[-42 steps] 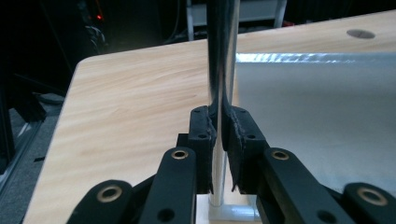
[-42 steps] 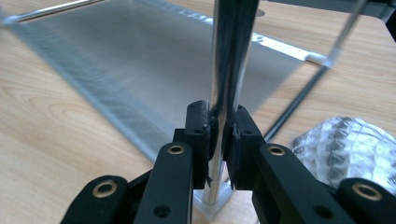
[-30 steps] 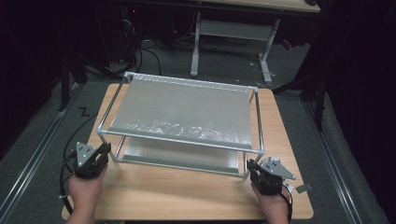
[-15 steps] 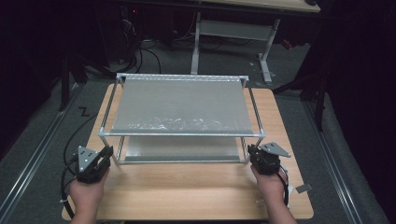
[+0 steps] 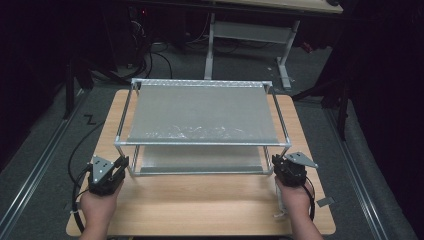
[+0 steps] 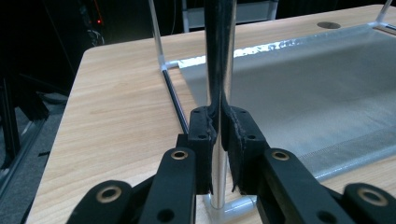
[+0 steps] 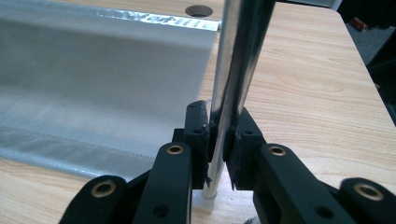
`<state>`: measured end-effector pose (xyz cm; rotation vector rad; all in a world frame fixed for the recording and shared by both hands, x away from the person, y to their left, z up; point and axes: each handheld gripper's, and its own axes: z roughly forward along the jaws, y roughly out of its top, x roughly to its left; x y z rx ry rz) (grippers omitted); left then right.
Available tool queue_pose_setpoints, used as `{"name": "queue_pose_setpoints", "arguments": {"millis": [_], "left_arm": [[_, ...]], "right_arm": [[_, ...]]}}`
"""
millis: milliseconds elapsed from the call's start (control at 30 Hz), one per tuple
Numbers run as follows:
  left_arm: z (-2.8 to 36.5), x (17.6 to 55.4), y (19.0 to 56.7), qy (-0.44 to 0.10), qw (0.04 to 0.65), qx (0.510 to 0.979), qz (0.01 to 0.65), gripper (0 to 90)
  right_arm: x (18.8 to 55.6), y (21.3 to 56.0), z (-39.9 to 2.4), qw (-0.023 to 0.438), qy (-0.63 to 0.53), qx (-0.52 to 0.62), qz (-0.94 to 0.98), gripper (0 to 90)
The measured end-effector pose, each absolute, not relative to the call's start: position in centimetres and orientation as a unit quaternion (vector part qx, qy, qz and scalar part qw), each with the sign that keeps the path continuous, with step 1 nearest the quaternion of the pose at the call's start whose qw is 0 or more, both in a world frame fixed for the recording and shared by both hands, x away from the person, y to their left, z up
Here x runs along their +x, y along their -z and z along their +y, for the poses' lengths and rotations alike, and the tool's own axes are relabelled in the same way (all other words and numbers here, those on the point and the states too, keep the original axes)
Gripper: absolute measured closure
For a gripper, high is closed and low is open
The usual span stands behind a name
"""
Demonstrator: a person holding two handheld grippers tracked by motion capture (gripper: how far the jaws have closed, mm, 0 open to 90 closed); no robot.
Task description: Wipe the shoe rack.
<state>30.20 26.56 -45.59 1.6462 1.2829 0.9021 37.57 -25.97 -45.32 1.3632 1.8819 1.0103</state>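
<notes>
Since the earlier frames: one rack (image 5: 202, 116), formerly skewed on the worktop (image 5: 200, 205) with its right end swung toward the person, now sits square to the near edge; the right hand has shifted with it.

Item 1, rack: one, a two-tier metal-tube frame. Shelves counted: two, an upper grey mesh sheet and a lower one (image 5: 200, 159) just above the worktop. Near corner posts counted: two, both upright. It occupies the middle of the worktop, with a bare wood strip in front.

Item 2, left gripper (image 5: 121, 163): one, held in the left hand (image 5: 98, 207) at the rack's near-left corner. Jaws clamped on the left post (image 6: 219, 51); the left gripper view shows both pads pressed against the tube low down, just above its white corner foot.

Item 3, right gripper (image 5: 276, 162): one, held in the right hand (image 5: 295, 200) at the near-right corner. Jaws clamped on the right post (image 7: 240, 51), low on the tube, as the right gripper view shows.

Item 4, worktop: one, light wood, with one round cable hole (image 7: 198, 10) beyond the rack.

Item 5, cables: one trailing from each gripper.
</notes>
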Motion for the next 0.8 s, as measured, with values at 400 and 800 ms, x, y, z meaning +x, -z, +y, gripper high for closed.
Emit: {"name": "queue_pose_setpoints", "arguments": {"millis": [400,800], "left_arm": [[26.7,26.8,45.1,-0.358,0.412,0.649,0.531,56.1],[16.1,27.3,45.9,-0.282,0.436,0.763,0.385,47.5]], "right_arm": [[33.2,45.6,-26.5,0.315,-0.380,0.503,0.710,45.4],[30.5,46.0,-20.2,0.255,-0.412,0.444,0.754,26.3]]}}
